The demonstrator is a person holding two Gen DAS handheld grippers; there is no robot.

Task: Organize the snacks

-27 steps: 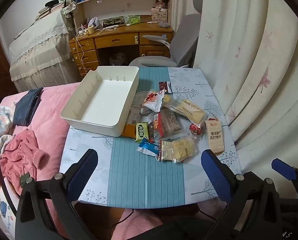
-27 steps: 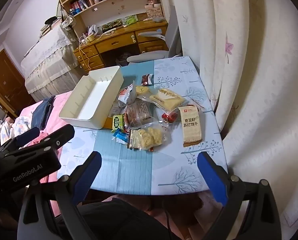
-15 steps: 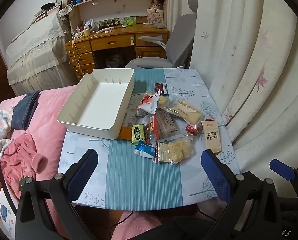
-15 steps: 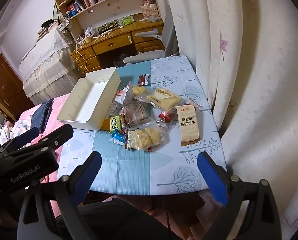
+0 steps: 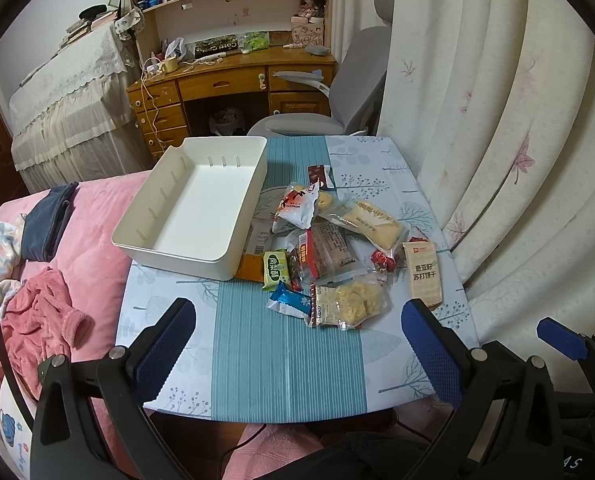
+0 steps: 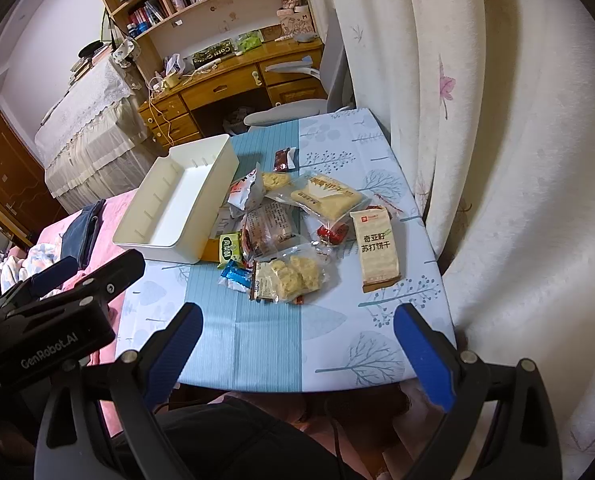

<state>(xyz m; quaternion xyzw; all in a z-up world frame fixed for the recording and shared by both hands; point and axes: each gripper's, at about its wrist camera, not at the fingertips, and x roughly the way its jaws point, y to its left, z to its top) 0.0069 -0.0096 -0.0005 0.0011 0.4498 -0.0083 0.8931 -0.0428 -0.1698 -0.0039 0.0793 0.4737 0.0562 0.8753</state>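
Observation:
A pile of wrapped snacks lies on the small table point(image 5: 289, 376). Nearest me is a clear bag of pale cookies point(image 5: 347, 306) point(image 6: 291, 276), with a blue sachet point(image 5: 287, 300) and a green packet point(image 5: 275, 268) to its left. A tan cracker pack point(image 5: 424, 272) point(image 6: 377, 248) lies at the right. An empty white bin point(image 5: 199, 208) point(image 6: 177, 208) stands at the table's left. My left gripper point(image 5: 297, 344) hangs open over the near edge, nothing between its fingers. My right gripper point(image 6: 297, 344) is open too, short of the cookie bag.
A pink bed point(image 5: 93, 240) with clothes runs along the table's left. White curtains point(image 5: 497, 140) hang close on the right. Behind the table stand a grey chair point(image 5: 337, 112) and a wooden desk point(image 5: 233, 84). A person's lap shows below the near edge.
Both views have shifted slightly: the table and snacks sit a little lower and nearer in frame. Both grippers stay open and empty.

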